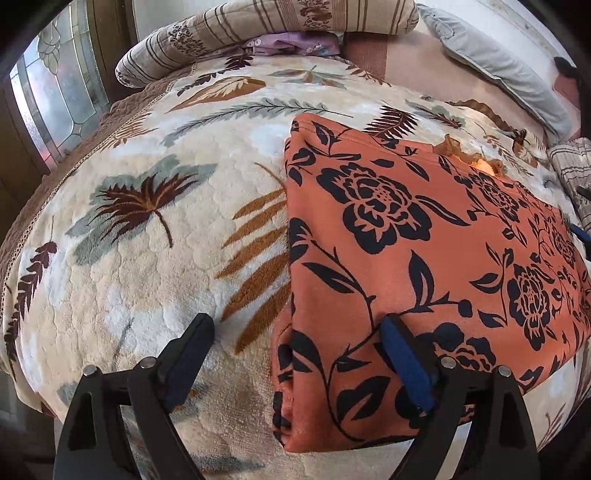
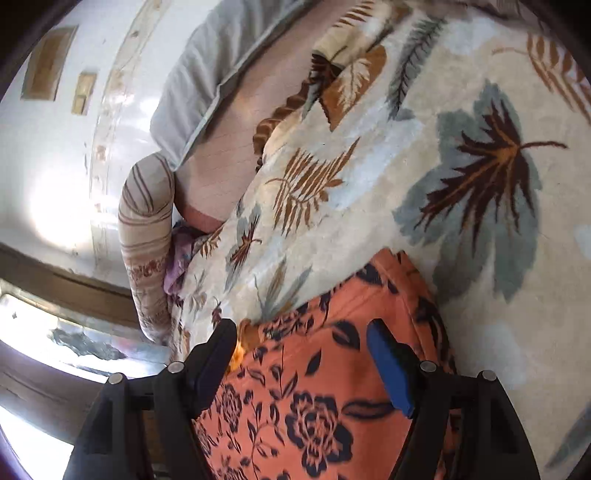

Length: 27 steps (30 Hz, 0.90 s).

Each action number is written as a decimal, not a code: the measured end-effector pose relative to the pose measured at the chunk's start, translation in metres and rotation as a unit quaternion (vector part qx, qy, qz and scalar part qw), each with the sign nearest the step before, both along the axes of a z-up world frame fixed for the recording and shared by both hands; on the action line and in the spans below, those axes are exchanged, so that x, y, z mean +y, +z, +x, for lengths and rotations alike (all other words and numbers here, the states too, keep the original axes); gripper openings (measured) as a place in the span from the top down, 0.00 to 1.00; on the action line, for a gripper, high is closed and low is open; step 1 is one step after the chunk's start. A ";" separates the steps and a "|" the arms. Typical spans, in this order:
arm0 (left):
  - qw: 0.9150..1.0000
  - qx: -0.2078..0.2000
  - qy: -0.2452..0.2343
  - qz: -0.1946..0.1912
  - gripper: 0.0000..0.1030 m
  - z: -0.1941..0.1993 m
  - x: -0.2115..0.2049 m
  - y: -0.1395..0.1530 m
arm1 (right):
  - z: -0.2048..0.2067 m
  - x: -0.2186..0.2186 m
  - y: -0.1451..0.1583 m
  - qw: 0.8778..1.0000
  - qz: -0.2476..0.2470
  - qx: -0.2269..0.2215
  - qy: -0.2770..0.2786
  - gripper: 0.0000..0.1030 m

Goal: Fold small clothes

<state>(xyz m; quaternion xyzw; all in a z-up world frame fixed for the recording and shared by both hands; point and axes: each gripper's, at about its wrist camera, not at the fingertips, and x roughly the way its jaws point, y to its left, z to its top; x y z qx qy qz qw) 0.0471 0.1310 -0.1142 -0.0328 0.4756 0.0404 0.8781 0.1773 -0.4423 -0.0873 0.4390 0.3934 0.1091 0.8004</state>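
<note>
An orange garment printed with black roses and leaves [image 1: 424, 251] lies folded into a flat rectangular pad on a cream plush blanket patterned with brown, rust and grey-green leaves [image 1: 147, 258], which covers a bed. In the left wrist view the garment sits on the right half of the blanket, its straight left fold running from far to near, with a small ruffled orange edge [image 1: 476, 162] peeking out along its far side.

The left gripper [image 1: 297, 325] hangs low over the near left corner of the garment with its black fingers spread wide. The left finger [image 1: 192, 343] is over bare blanket, and the right finger, faced with a blue pad [image 1: 402, 362], is over the printed cloth. Nothing is pinched between them; the fold edge simply runs through the gap.

In the right wrist view the right gripper [image 2: 301, 339] is likewise spread apart above the same garment [image 2: 314, 387], gripping nothing. Its left finger is at the cloth's ruffled edge and its blue-padded right finger [image 2: 388, 365] is over the print near a corner.

At the far side of the bed lie a long beige striped bolster pillow [image 1: 266, 33], a bit of lilac printed cloth [image 1: 291, 42] tucked against it, and a pale grey pillow [image 1: 491, 62]. A leaded glass window [image 1: 55, 92] stands at the far left.
</note>
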 end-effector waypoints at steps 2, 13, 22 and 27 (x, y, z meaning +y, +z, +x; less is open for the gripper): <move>1.000 -0.001 0.000 0.000 0.10 -0.002 0.000 0.001 | -0.024 0.005 0.012 1.000 -0.003 -0.016 0.002 0.26; 0.999 -0.040 -0.025 -0.007 0.10 -0.032 -0.020 0.039 | -0.150 0.041 -0.029 0.999 -0.025 0.035 0.017 0.27; 0.998 -0.046 -0.036 -0.016 0.10 -0.053 -0.033 0.051 | -0.170 0.017 -0.026 0.999 -0.040 0.018 -0.017 0.23; 0.998 -0.051 -0.048 -0.005 0.10 -0.060 -0.041 0.055 | -0.186 0.003 -0.015 0.999 -0.002 -0.017 -0.042 0.24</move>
